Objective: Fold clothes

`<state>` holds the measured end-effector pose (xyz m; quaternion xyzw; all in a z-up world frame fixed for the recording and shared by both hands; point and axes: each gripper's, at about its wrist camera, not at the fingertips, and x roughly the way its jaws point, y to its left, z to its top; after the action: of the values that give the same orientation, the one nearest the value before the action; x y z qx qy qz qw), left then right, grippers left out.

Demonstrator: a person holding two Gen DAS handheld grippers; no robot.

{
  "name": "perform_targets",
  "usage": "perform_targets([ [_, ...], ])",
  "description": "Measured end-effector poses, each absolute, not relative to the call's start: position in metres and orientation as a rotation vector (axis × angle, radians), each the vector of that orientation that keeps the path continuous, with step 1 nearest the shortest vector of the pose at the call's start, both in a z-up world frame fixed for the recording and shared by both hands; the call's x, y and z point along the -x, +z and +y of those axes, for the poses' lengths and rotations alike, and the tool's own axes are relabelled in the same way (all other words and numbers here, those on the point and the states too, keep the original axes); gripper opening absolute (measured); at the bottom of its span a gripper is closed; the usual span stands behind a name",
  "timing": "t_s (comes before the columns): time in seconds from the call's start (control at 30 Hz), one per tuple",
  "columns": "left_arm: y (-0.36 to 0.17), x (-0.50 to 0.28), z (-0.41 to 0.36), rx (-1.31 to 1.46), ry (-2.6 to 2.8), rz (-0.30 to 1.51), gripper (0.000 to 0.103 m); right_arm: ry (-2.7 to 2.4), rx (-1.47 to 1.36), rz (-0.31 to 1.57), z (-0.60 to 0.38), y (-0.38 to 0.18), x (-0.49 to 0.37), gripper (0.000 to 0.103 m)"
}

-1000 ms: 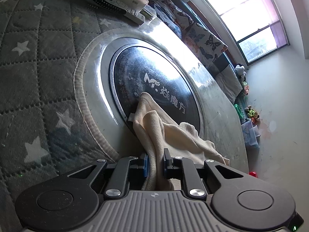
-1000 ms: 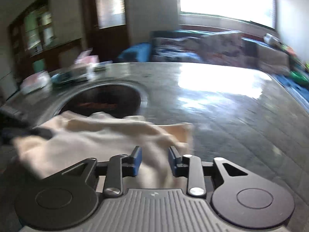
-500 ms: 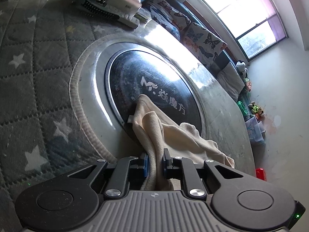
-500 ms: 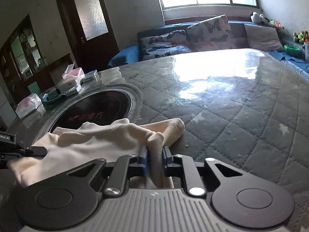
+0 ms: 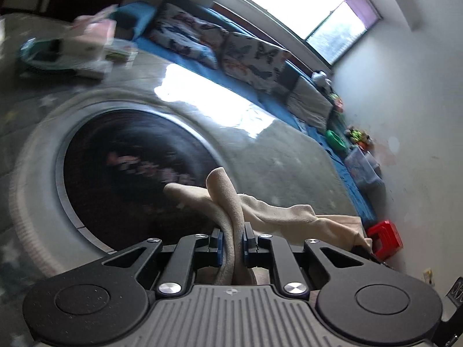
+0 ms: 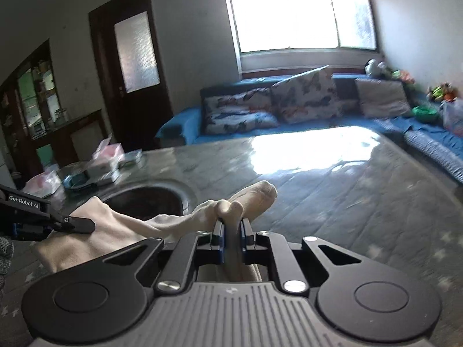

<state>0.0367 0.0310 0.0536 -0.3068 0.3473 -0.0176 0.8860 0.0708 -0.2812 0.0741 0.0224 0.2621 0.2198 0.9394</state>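
Observation:
A cream cloth [image 5: 277,217] is stretched between my two grippers above the quilted table cover [image 6: 347,202]. In the left wrist view my left gripper [image 5: 231,234] is shut on a bunched edge of it, and a fold sticks up past the fingertips. In the right wrist view my right gripper [image 6: 231,227] has its jaws closing tight on another bunched edge of the cream cloth [image 6: 173,222], with its pads pressing on it. The left gripper's finger [image 6: 72,222] shows at the left, pinching the far end of the same cloth.
A round black hotplate [image 5: 115,173] is set into the table under the cloth. Tissue boxes and packets [image 6: 107,159] lie at the table's far left. A blue sofa [image 6: 260,110] with cushions runs behind the table. A red stool [image 5: 385,238] stands on the floor.
The right gripper shut on a fold of the cloth. Both grippers then rose, lifting the cloth off the table, and the left wrist view tilted up toward the window.

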Motion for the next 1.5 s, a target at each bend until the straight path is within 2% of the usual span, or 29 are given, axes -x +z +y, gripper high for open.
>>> perform_targets([
  [0.5,0.061,-0.109,-0.067,0.502,-0.154,0.752,0.013,0.231,-0.011,0.465,-0.348,0.098,-0.095,0.009],
  [0.7,0.051,-0.125,-0.088,0.467,-0.173,0.782,0.013,0.173,-0.025,0.499,-0.366,0.082,-0.107,0.009],
  [1.0,0.014,-0.131,-0.086,0.444,-0.167,0.93,0.014,0.117,0.013,0.612,-0.374,0.045,-0.115,0.009],
  [1.2,0.014,-0.124,-0.081,0.402,-0.204,0.942,0.014,0.085,0.04,0.682,-0.375,0.027,-0.113,0.01],
  [1.33,0.018,-0.12,-0.08,0.361,-0.193,0.929,0.022,0.052,0.06,0.687,-0.371,0.022,-0.11,0.016],
  [1.43,0.02,-0.122,-0.077,0.359,-0.193,0.924,0.026,0.049,0.049,0.66,-0.372,0.029,-0.108,0.016],
  [1.5,0.022,-0.122,-0.076,0.35,-0.182,0.917,0.034,0.065,0.043,0.651,-0.37,0.033,-0.109,0.017],
])
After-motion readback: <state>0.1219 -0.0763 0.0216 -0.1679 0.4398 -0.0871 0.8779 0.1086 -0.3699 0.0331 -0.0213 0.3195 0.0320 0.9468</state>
